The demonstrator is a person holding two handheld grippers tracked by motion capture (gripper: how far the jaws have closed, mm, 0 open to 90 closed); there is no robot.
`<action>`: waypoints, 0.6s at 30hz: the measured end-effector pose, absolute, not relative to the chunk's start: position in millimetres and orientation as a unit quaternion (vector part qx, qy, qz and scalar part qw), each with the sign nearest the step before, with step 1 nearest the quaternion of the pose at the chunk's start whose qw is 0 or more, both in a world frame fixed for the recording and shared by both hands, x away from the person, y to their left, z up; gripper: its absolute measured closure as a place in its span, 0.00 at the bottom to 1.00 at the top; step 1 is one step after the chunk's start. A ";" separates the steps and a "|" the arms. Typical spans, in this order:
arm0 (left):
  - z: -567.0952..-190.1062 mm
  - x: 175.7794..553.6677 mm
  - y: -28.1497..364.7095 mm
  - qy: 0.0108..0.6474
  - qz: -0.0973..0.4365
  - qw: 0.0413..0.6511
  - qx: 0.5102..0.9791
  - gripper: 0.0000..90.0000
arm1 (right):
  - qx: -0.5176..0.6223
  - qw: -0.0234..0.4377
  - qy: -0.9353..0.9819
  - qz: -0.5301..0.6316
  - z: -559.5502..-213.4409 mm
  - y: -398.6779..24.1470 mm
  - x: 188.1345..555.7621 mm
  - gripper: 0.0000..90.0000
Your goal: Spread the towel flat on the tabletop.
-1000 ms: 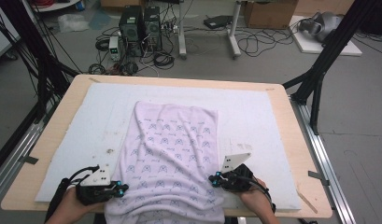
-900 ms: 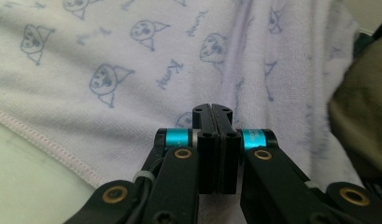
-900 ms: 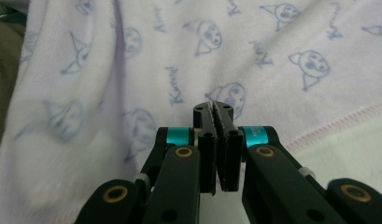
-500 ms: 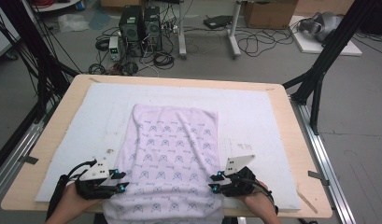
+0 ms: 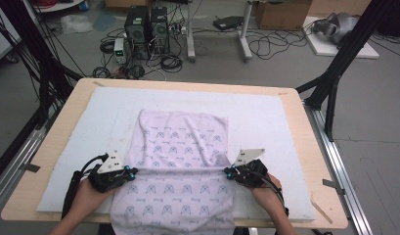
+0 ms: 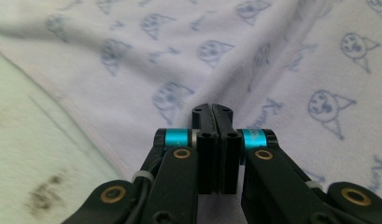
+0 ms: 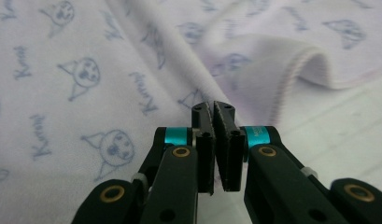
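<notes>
1. Spread in the middle of the high view: a pale lilac cloth [image 5: 180, 161] printed with small blue cartoon faces, lying on a white mat [image 5: 266, 117] that covers most of a wooden table [image 5: 310, 147]
2. Far edge of the cloth flat on the mat near the centre of the frame; near edge hanging over the table's front edge at the bottom of the frame
3. At the cloth's left edge, lower left of the frame: the left gripper [image 5: 131, 172], held in the left hand [image 5: 87, 193] and pointing toward the right of the frame
4. At the cloth's right edge, lower right of centre: the right gripper [image 5: 227, 171], held in the right hand [image 5: 266, 193] and pointing toward the left of the frame
5. Between the two grippers: a raised crease running straight across the cloth from side to side
6. In the left gripper view: the left gripper [image 6: 215, 109] clenched, its jaws having just been closing, pressed together on a pinch of cloth [image 6: 282, 56], with a ridge of fabric rising from the tips toward the upper right; bare mat [image 6: 34, 154] at the lower left
7. In the right gripper view: the right gripper [image 7: 214, 106] likewise clenched, its jaws having just been closing, gripping a fold of cloth [image 7: 62, 116] at the tips; a curled hem at the upper right, mat [image 7: 338, 126] below it
</notes>
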State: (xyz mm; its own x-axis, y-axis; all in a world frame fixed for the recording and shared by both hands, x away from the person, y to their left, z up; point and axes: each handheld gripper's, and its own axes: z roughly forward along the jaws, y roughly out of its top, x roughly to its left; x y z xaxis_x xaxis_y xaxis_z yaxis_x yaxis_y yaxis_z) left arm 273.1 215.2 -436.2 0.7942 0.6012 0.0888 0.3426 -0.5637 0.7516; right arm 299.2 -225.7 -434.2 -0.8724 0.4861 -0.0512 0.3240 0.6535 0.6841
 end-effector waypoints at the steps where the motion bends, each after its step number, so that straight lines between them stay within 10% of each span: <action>1: -438.4 280.3 215.8 0.285 0.173 0.372 0.867 0.99 | 0.229 0.110 0.903 0.347 -436.5 -225.8 302.6 0.97; 15: -432.3 233.4 229.1 0.237 0.109 0.404 0.877 0.67 | 0.153 0.036 0.899 0.409 -432.9 -226.9 247.5 0.58; 18: -442.9 226.9 225.9 0.232 0.105 0.393 0.884 0.68 | 0.144 0.010 0.909 0.391 -442.8 -222.2 245.7 0.63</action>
State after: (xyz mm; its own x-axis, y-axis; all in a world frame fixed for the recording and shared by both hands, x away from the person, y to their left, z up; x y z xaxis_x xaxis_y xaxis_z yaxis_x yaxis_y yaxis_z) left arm 226.9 225.9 -442.9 0.8707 0.4919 0.0026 0.3274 -0.5834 0.7432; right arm 245.7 -222.2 -442.8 -0.9584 0.2692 0.0945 0.2537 0.6523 0.7143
